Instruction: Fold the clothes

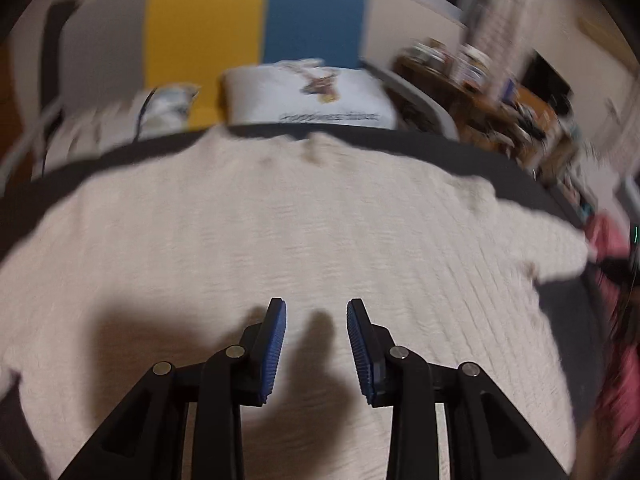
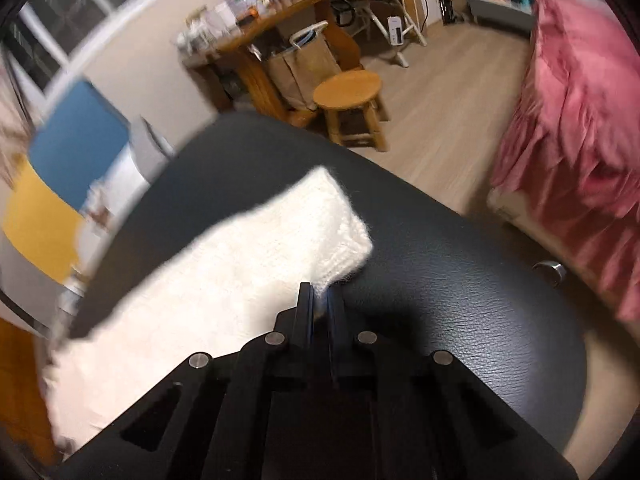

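Cream knitted sweater point(image 1: 304, 240) spread flat across a dark desk point(image 1: 500, 160), filling most of the left wrist view, one sleeve reaching out to the right. Left tongs point(image 1: 316, 320) hovering above the near middle of the sweater, blue pads point(image 1: 276, 344) parted, nothing between them, shadow cast on the knit below. Beyond the far desk edge, a white cushion point(image 1: 308, 92) with a printed figure, against yellow and blue panels point(image 1: 256, 20). Far right, a cluttered wooden table, blurred. Pink cloth point(image 1: 616, 360) at the right edge.

Right wrist view given over to the sleeve end alone: sleeve point(image 2: 248, 264) lying across the black, leather-grained desk point(image 2: 480, 320), ribbed cuff toward the far right. Right tongs point(image 2: 320, 300) closed on the near corner of the cuff, a sliver of white knit pinched between the fingers. Shown here only: a round wooden stool point(image 2: 347, 88) on a pale wood floor beyond the desk, a brown bag beside it, a wooden table behind, a white folding table farther off. Pink cloth point(image 2: 580, 140) hanging large at the right. Blue and yellow panels point(image 2: 76, 140) at the far left, under a window.

Body of the sweater visible only from the left wrist; pinched cuff visible only from the right wrist. Both views blurred toward the edges.
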`<state>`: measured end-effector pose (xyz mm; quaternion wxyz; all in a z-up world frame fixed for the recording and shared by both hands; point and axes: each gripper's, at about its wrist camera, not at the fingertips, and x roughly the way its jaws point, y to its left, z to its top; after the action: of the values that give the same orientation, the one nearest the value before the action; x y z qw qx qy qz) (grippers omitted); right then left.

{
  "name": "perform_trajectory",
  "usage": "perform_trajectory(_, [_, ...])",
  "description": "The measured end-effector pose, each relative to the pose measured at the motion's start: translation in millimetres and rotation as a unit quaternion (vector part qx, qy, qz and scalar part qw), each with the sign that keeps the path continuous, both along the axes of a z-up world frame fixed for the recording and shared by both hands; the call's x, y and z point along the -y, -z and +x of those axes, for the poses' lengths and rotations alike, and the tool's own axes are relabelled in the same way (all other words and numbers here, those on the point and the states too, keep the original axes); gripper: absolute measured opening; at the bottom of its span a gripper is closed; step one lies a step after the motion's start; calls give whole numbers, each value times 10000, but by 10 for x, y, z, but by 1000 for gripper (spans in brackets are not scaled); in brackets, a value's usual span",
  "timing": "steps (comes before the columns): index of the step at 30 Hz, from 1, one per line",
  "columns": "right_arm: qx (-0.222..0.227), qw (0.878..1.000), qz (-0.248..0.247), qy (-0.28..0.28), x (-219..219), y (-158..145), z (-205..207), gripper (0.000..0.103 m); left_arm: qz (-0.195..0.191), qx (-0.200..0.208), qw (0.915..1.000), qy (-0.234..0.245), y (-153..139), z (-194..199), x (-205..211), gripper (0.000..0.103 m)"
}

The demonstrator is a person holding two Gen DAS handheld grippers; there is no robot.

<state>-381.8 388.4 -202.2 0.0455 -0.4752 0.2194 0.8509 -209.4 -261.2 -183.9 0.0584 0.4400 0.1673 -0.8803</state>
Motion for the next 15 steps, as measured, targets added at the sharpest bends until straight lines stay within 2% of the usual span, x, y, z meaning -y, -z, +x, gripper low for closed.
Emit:
perform_trajectory(2, [63, 9998, 194, -76, 56, -9, -12, 7, 323, -128, 9989, -321, -73, 35, 334, 31])
perform_trajectory(4, [131, 9990, 394, -135, 110, -12, -26, 7, 356, -258, 9977, -510, -161, 19, 593, 28])
perform_trajectory(6, [184, 9985, 496, -153, 145, -11, -47, 7, 289, -351, 9980, -444, -243, -90, 740, 28])
perform_trajectory(7, [202, 9981, 563, -158, 168, -10, -58, 7, 218, -373, 9988, -239, -275, -207, 751, 28])
perform_trajectory(10, [260, 9967, 755, -139, 236, -4, -104, 9, -423, -285, 9976, 478, -256, -637, 564, 28])
perform_trajectory(12, [331, 9957, 855, -121, 267, -22, -125, 9, -1152, -103, 9906, 725, -142, -898, 441, 29])
perform_trajectory(13, [392, 9954, 868, -71, 256, -42, -124, 11, -1514, 43, 9861, 678, -43, -1033, 458, 29])
perform_trajectory(15, [372, 9935, 1071, 116, 243, -139, -86, 14, -1285, 289, 9899, 516, 110, -1149, 619, 28])
